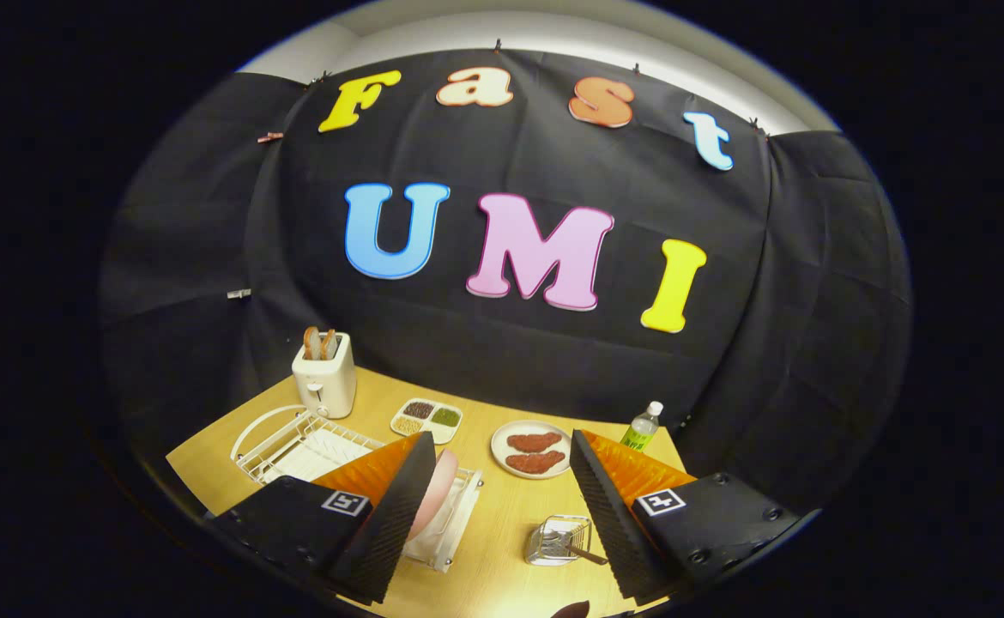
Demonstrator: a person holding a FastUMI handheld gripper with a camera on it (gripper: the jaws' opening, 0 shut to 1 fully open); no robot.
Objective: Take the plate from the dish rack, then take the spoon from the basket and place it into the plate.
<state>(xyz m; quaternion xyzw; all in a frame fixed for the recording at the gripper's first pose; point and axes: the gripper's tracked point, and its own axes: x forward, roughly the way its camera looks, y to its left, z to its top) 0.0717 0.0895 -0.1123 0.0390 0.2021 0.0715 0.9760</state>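
Observation:
A pink plate (438, 495) stands on edge in the white wire dish rack (296, 442), partly hidden behind my left finger. A small wire basket (558, 541) sits on the wooden table between the fingers, nearer the right one, with a spoon (583, 554) in it whose handle sticks out toward the right finger. My gripper (493, 515) hangs open above the table, well clear of both, with nothing between its fingers.
A white toaster (324, 375) with bread stands beyond the rack. A divided dish of grains (426, 420), a white plate with two meat pieces (532, 449) and a small bottle (642, 427) sit farther back on the table (485, 558).

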